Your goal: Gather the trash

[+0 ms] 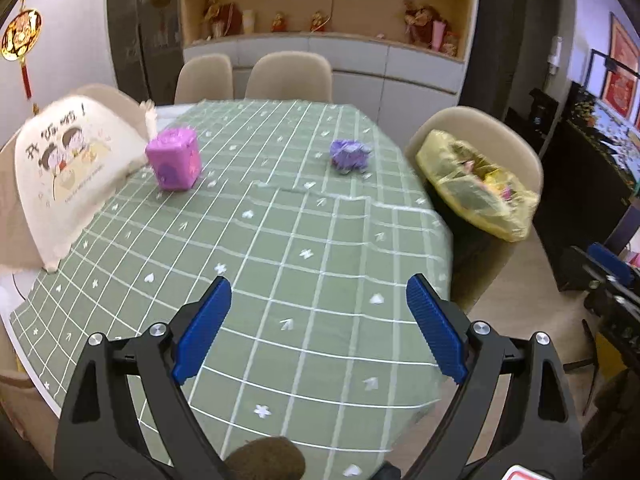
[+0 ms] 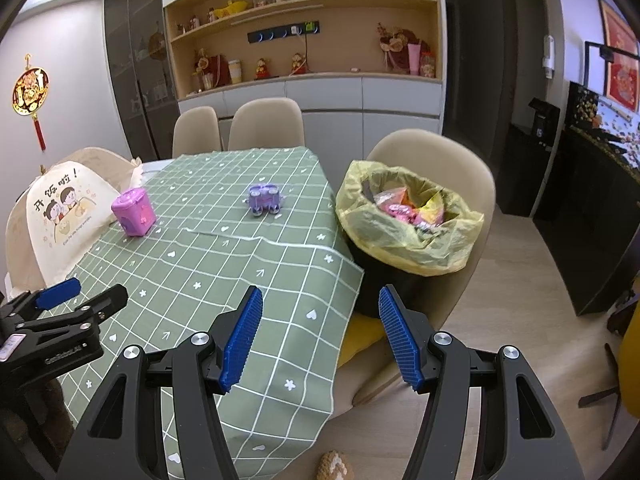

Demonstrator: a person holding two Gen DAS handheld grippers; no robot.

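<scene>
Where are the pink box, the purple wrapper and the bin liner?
pink box [image 2: 133,212], right wrist view, on its front face.
purple wrapper [image 2: 264,199], right wrist view, on its crumpled middle.
bin liner [image 2: 400,240], right wrist view, on the yellow near rim.

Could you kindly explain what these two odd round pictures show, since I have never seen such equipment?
Each picture comes from a fisheye camera mounted on a handheld claw; a person carries one in each hand. The left claw and the right claw both stand open and hold nothing. Ahead is a table under a green checked tablecloth. On it lie a pink box and a crumpled purple wrapper, beside a mesh food cover. A bin with a yellow liner, already holding wrappers, sits on a chair at the table's right.
</scene>
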